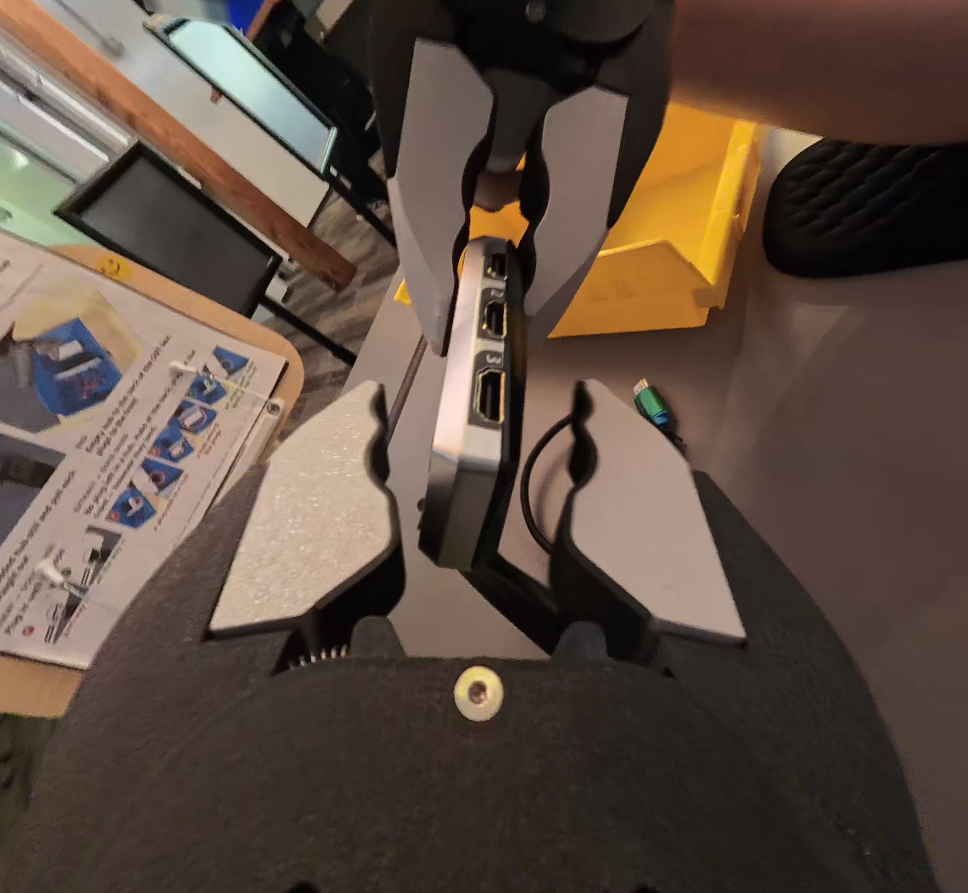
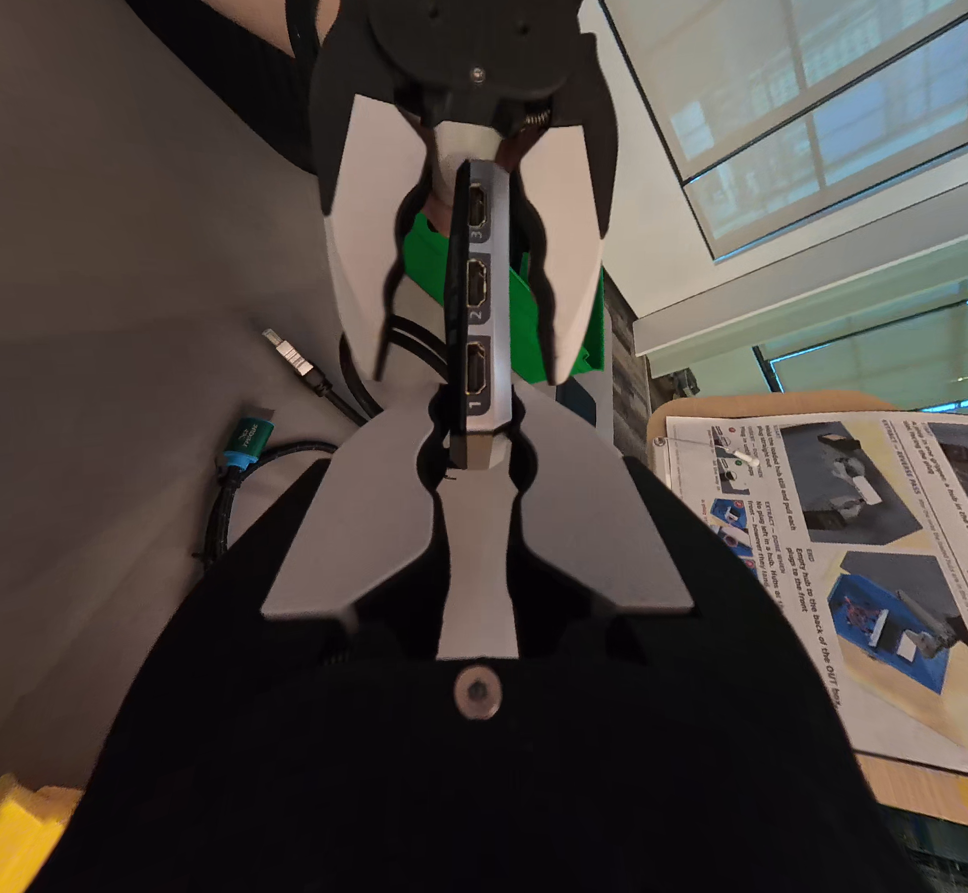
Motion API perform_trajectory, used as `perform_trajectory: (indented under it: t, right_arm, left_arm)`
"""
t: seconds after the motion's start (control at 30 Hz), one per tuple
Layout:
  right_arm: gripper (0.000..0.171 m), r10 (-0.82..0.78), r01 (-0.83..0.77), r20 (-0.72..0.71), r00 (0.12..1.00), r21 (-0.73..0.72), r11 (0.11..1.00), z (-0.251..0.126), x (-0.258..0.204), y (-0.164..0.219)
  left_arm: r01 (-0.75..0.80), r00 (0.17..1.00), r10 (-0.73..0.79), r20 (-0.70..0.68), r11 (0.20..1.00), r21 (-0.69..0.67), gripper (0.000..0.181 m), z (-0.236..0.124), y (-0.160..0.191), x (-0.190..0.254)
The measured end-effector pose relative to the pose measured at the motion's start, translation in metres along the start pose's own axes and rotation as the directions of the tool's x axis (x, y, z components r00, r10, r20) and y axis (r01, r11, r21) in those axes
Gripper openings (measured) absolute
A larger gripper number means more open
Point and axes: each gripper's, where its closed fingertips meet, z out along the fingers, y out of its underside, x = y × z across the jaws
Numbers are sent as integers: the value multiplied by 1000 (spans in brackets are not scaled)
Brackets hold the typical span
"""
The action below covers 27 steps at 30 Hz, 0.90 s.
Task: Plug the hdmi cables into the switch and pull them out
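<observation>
Switch [image 1: 479, 428] held edge-up above worktop [image 1: 785, 449], three ports empty. Right gripper [image 2: 479, 430] fingers pinching port-1 end. Left gripper [image 1: 479, 391] fingers spread around port-3 end, not touching. Green-ended cable [image 2: 246, 441] lying on worktop beside.

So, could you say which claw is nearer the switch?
Right. The right claw clamps one end of the switch; the left claw sits open around the other end, not touching.

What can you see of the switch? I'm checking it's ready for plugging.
The switch is a slim bar, silver face on a black body, with three gold-lined ports in a row, all empty. It is held on edge, one end clamped by the right tool; the open left tool straddles the other end.
</observation>
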Motion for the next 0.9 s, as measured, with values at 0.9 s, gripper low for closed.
perform_trajectory:
  t: [0.9]
  right_arm:
    - [18,15,-15,1,1000,-27,1000,10,-2,22]
  left_arm:
    - [-143,987,147,60,988,-63,36,11,23,-4]
